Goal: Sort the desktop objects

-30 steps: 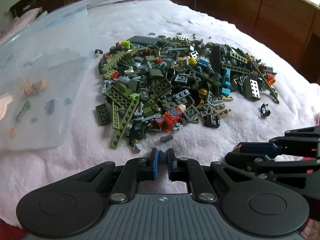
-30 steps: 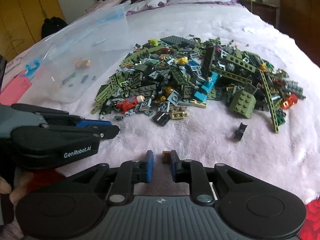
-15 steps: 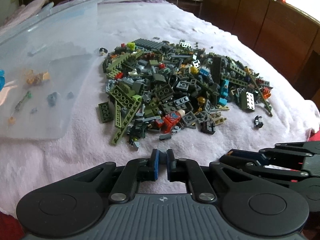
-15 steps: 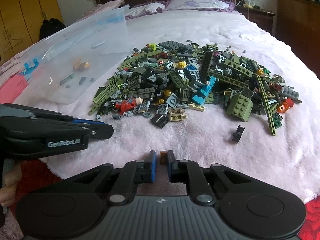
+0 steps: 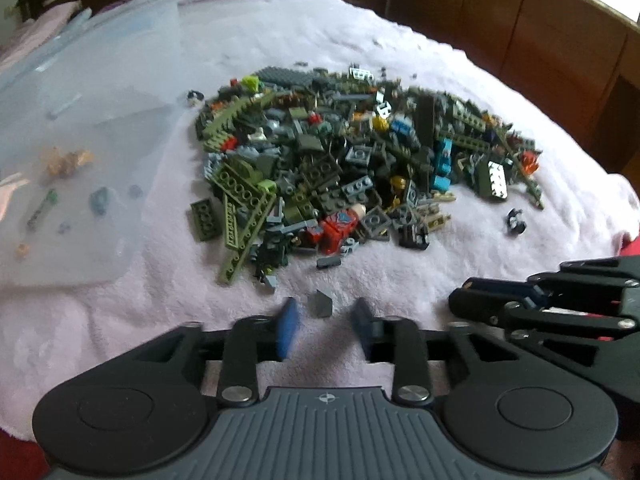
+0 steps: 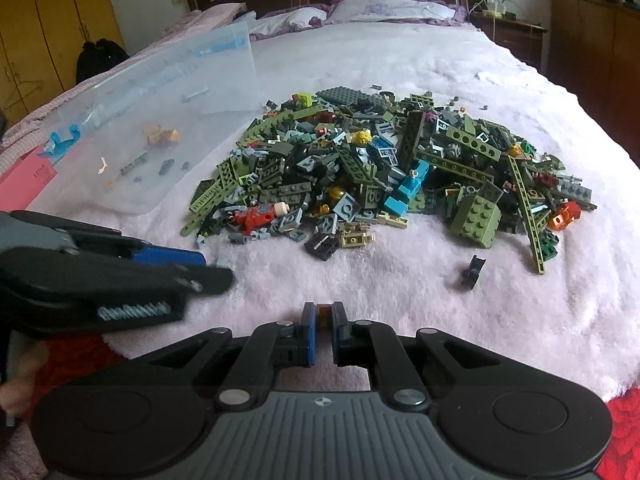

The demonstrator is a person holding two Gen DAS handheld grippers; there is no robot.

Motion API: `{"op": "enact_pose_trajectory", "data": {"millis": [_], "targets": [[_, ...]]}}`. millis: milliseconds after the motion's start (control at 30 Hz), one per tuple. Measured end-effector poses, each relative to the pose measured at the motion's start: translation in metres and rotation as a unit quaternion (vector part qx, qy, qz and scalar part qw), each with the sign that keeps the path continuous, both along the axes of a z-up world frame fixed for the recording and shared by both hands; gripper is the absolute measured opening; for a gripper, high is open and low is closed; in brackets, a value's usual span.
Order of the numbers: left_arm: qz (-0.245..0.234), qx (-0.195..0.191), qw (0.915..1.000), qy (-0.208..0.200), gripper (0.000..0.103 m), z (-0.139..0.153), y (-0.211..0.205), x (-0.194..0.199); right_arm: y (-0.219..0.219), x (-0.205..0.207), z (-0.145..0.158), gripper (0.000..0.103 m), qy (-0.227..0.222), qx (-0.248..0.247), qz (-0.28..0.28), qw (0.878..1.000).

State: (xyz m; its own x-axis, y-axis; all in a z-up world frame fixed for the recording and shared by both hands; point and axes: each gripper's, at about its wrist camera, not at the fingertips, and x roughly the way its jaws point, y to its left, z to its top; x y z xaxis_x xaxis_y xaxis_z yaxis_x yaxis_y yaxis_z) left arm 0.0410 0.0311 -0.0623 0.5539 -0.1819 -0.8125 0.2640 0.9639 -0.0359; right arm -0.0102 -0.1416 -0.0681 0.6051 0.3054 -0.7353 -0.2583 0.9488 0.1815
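A big heap of small building bricks [image 5: 360,168], mostly green and grey, lies on the pink blanket [image 5: 168,304]; the right wrist view shows the heap [image 6: 380,176] too. My left gripper [image 5: 325,312] hovers just short of the heap and its jaws are opening. A small grey piece [image 5: 321,305] sits loose in the gap, clear of both blue pads [image 5: 288,324]. My right gripper [image 6: 324,307] is shut on a tiny brown piece [image 6: 324,311] above the blanket's near edge. Each gripper shows beside the other: the left gripper [image 6: 200,268], the right gripper [image 5: 472,304].
A clear plastic bin [image 6: 168,92] with a few sorted pieces stands left of the heap; it appears as a hazy bin [image 5: 80,140] in the left wrist view. A stray black piece [image 6: 472,272] lies apart. Pillows, wooden cabinets and a headboard ring the bed.
The left jaws, pinched on the grey piece before, have spread, and the piece now lies free between them. The right jaws have closed fully on the brown piece.
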Motion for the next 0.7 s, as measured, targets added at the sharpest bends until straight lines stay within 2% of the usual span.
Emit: {"op": "enact_pose_trajectory", "data": {"millis": [100,167,233,700], "targets": [[-0.009,0.004,0.9999,-0.012,0.033,-0.003,-0.002,0.000,0.000,0.001,-0.001,0.010,0.002,-0.002,-0.001,1.000],[-0.017,0.002,0.9997,-0.017,0.017,-0.003,-0.002,-0.001,0.000,0.001,-0.002,0.011,0.002,-0.002,-0.001,1.000],[-0.021,0.000,0.9996,-0.019,0.009,-0.002,-0.002,-0.001,0.001,0.001,-0.004,0.012,0.001,-0.004,-0.001,1.000],[-0.017,-0.013,0.9986,-0.047,0.009,0.026,0.000,-0.018,0.000,0.002,-0.007,0.012,0.000,-0.001,0.001,1.000]]}}
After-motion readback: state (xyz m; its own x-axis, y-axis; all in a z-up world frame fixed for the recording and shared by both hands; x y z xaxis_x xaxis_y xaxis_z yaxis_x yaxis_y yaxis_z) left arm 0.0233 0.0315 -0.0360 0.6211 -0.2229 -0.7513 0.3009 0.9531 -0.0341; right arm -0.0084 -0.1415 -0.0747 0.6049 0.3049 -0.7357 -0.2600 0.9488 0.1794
